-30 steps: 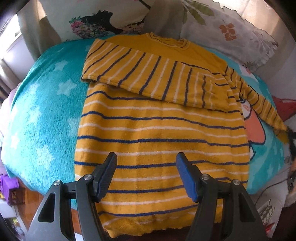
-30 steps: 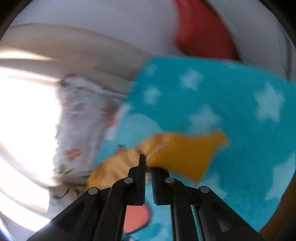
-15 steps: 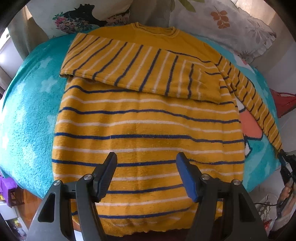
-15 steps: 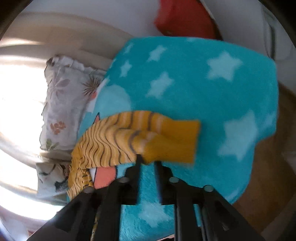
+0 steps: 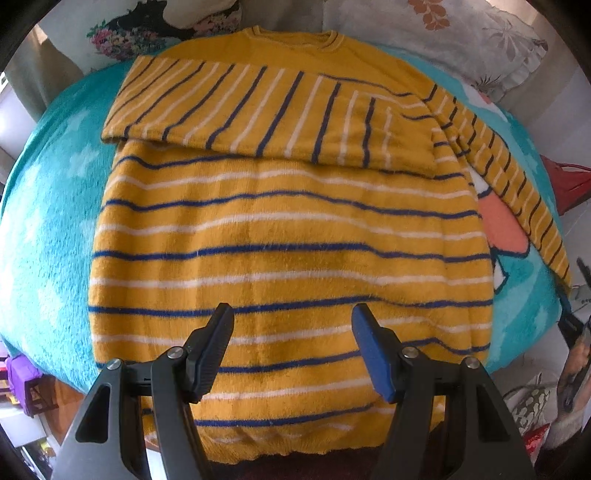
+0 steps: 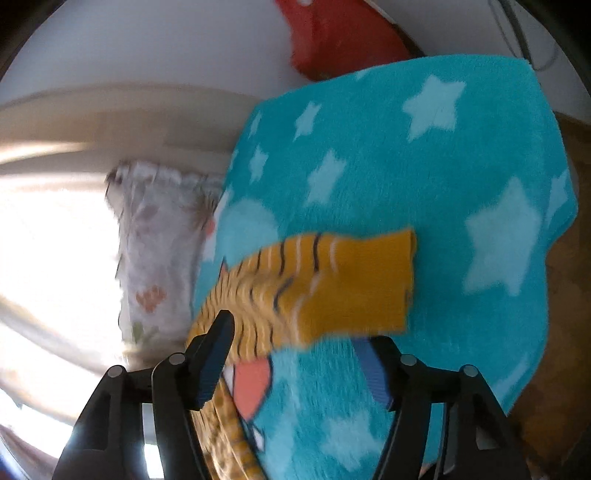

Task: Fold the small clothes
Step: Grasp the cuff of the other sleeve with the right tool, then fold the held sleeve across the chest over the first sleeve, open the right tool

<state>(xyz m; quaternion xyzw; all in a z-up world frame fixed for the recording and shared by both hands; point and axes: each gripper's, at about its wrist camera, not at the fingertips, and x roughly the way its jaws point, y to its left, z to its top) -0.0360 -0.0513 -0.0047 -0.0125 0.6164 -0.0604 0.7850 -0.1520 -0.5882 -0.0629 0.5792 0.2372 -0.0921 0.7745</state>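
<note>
A yellow sweater (image 5: 288,236) with blue and white stripes lies flat on a turquoise star blanket (image 5: 48,229). One sleeve (image 5: 266,110) is folded across the chest. The other sleeve (image 5: 517,184) stretches out to the right. My left gripper (image 5: 291,328) is open and empty above the sweater's lower part. In the right wrist view the outstretched sleeve's cuff (image 6: 354,284) lies on the blanket (image 6: 424,177). My right gripper (image 6: 295,332) is open, its fingers either side of the cuff. The view is blurred.
Floral pillows (image 5: 461,40) lie behind the sweater. A red object (image 5: 569,184) stands at the right of the bed, also in the right wrist view (image 6: 332,33). The blanket's edge drops to a wooden floor (image 6: 554,332). A purple item (image 5: 18,373) sits low left.
My right gripper was shut on the sleeve cuff and has opened, leaving the cuff on the blanket. The left gripper has stayed open over the sweater while shifting slightly.
</note>
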